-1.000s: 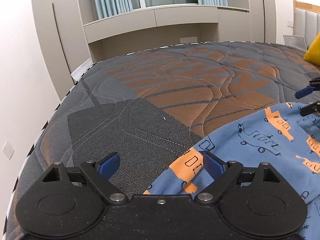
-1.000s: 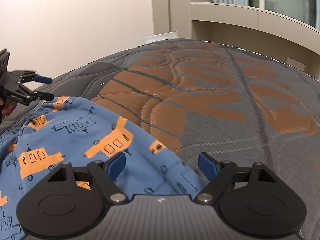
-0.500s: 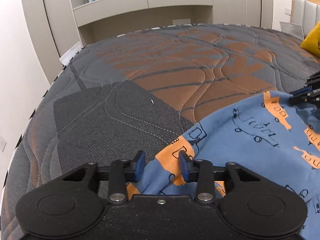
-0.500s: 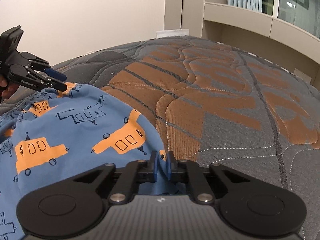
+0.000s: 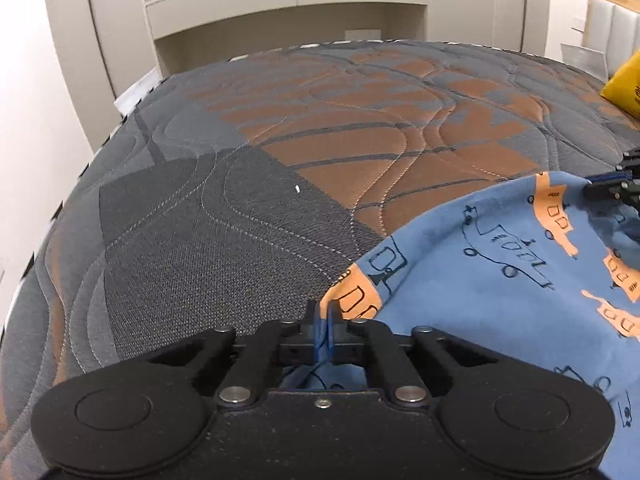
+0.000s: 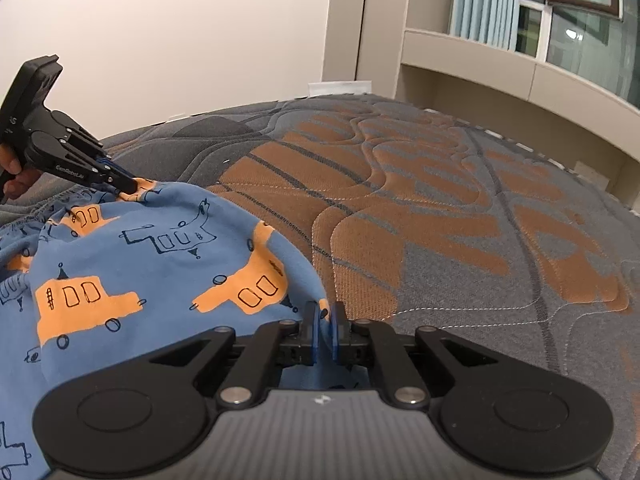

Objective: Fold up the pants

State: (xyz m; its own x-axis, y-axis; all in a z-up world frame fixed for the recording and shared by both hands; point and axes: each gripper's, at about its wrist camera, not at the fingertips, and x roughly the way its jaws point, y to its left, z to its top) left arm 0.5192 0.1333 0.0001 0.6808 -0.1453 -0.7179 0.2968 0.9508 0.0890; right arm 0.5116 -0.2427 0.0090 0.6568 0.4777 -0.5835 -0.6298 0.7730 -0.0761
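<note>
The pants (image 5: 500,280) are blue with orange vehicle prints and lie on the bed. In the left wrist view they fill the lower right; in the right wrist view the pants (image 6: 132,272) fill the lower left. My left gripper (image 5: 323,312) is shut on the cloth's near left edge, with fabric pinched between its blue pads. My right gripper (image 6: 325,316) is shut on the edge at the other end of that side. The left gripper (image 6: 130,186) also shows at the far left of the right wrist view, a hand behind it. The right gripper (image 5: 600,190) shows at the right edge of the left wrist view.
A quilted grey and orange mattress (image 5: 320,140) spreads out ahead of both grippers. A beige built-in shelf unit (image 5: 288,8) and a curtained window stand past its far end. A yellow cushion (image 5: 626,84) and a padded headboard sit at the right. A white wall (image 6: 180,40) runs along one side.
Both grippers went from wide open to shut on the pants' edge. The cloth between them has lifted slightly and bunched toward the pads.
</note>
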